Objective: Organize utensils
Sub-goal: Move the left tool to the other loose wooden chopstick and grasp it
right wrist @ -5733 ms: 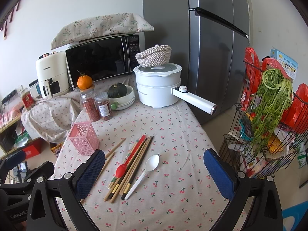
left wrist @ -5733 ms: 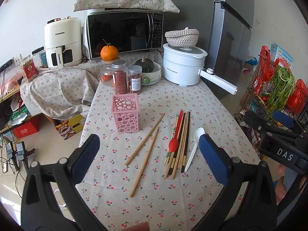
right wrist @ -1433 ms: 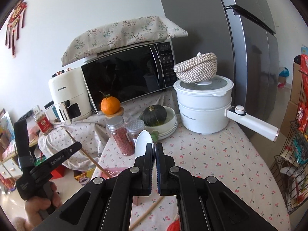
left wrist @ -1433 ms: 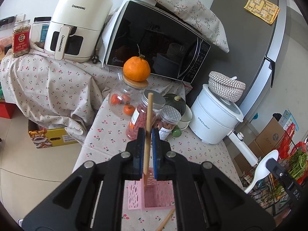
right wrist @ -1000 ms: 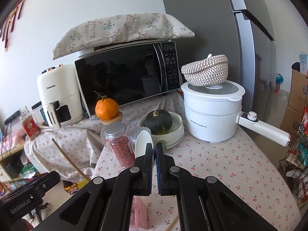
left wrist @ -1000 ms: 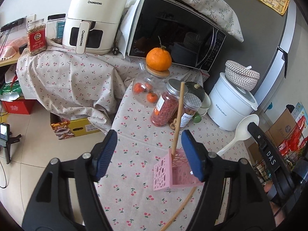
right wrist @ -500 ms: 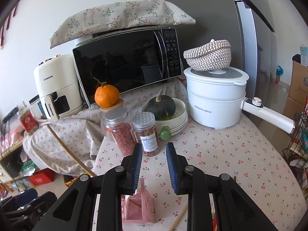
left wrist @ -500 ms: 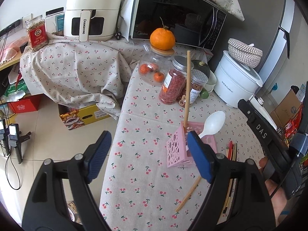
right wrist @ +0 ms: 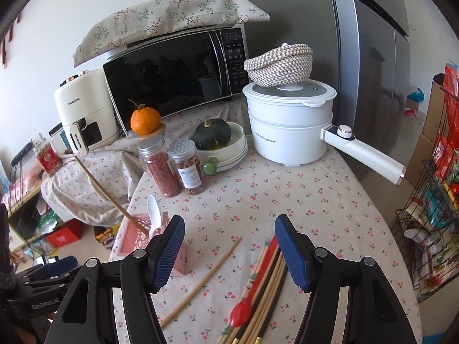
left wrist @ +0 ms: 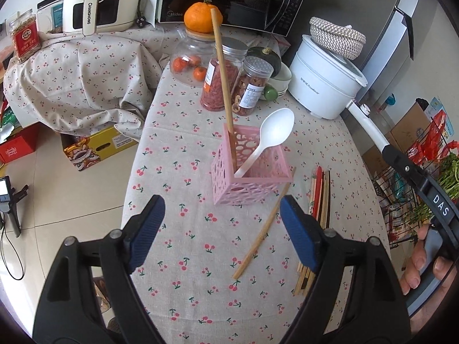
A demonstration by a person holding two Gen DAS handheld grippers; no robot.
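Both grippers have let go and pulled back: one chopstick point(left wrist: 223, 74) and the white spoon point(left wrist: 266, 140) now stand in the pink basket point(left wrist: 249, 172). Left gripper point(left wrist: 222, 229) and right gripper point(right wrist: 229, 249) have wide, empty jaws. A loose chopstick point(left wrist: 262, 229) lies on the table point(left wrist: 178, 154), pointing away, between the left jaws and nearer them.

Behind the two spice jars point(right wrist: 175, 169) stands the microwave point(right wrist: 175, 74); an orange point(right wrist: 145, 120) just behind them, a white pot point(right wrist: 289, 126) to their right, on the cherry-print bench point(right wrist: 287, 200).
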